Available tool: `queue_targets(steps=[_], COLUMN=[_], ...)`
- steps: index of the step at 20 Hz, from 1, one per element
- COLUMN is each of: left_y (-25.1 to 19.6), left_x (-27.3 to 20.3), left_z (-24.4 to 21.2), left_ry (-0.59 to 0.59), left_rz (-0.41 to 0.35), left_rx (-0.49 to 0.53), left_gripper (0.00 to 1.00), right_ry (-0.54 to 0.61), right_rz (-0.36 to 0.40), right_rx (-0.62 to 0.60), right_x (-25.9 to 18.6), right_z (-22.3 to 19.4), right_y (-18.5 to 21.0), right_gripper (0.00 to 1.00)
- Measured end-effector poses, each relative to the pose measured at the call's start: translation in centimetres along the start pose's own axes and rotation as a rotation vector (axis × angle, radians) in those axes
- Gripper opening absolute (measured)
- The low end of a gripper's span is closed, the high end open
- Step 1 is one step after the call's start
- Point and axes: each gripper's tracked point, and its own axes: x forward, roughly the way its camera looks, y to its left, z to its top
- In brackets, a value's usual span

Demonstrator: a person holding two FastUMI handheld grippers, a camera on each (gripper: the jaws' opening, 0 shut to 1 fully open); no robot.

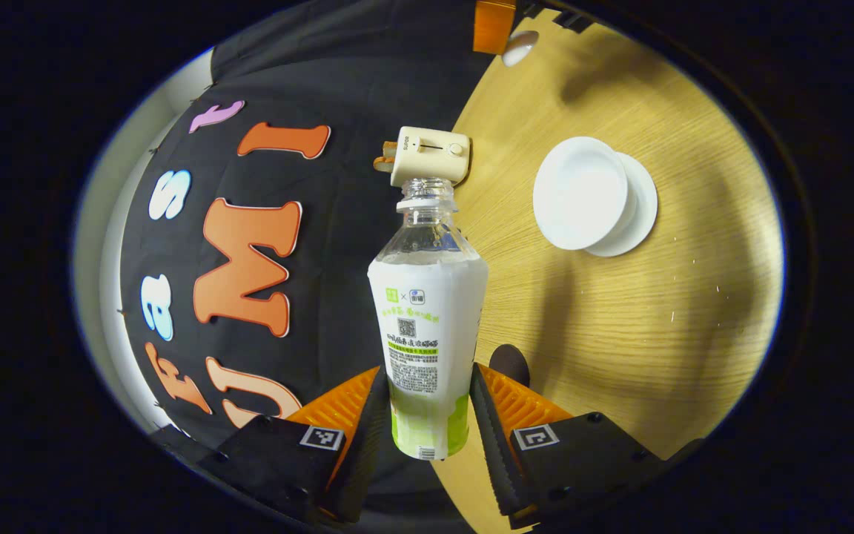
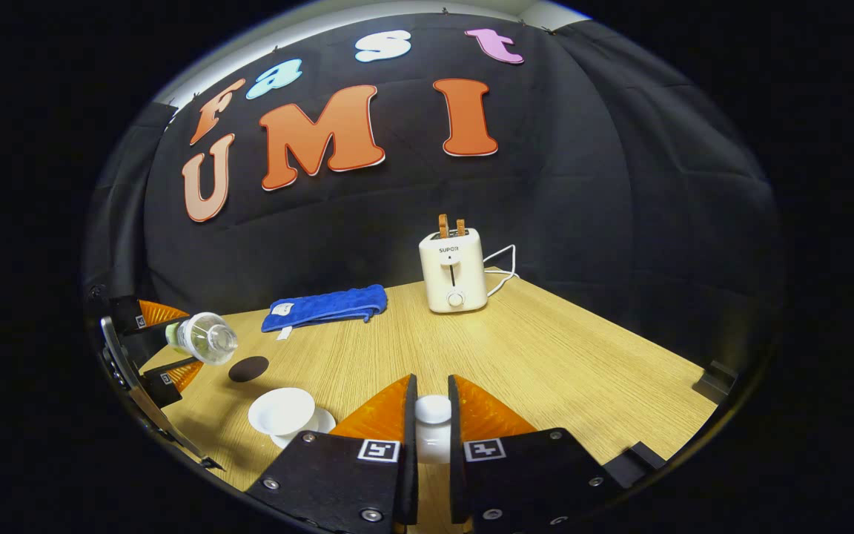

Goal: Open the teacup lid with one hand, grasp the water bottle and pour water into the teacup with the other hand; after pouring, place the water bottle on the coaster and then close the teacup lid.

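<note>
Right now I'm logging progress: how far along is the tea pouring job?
Done: the lid is off, clamped in the right gripper. In hand: the left gripper holds the tilted, uncapped water bottle near the open teacup. Left: pouring if unfinished, bottle onto coaster, lid back.

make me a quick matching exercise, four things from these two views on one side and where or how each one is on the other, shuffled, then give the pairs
Things:
1. water bottle
2. teacup lid
3. teacup
4. blue cloth

Places or states:
A. lying on the table near the black wall
B. uncapped, gripped by the left hand-held gripper
C. standing open on its saucer
D. between the fingers of the right hand-held gripper

Pairs: 1-B, 2-D, 3-C, 4-A
</note>
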Motion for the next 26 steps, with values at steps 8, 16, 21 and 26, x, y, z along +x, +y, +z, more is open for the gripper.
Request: queue_targets(steps=[8,16,21,26], left_y=[0.2,0.7,1.5,2.0], left_x=[-0.3,0.6,0.3,0.1], left_z=[0.9,1.7,2.0,2.2], left_ry=[-0.005,-0.003,-0.001,-0.006], left_rz=[-0.037,-0.04,-0.02,-0.006], left_rx=[0.224,0.386,0.471,0.529], left_gripper=[0.69,0.7,0.69,0.67], right_ry=[0.007,0.009,0.011,0.012], right_rz=[-0.001,-0.003,-0.005,-0.004], right_rx=[0.009,0.013,0.015,0.013], right_x=[0.0,-0.1,-0.2,-0.1], right_z=[-0.1,-0.1,0.0,-0.1], right_y=[-0.4,-0.6,-0.8,-0.7], right_gripper=[0.17,0.17,0.17,0.17])
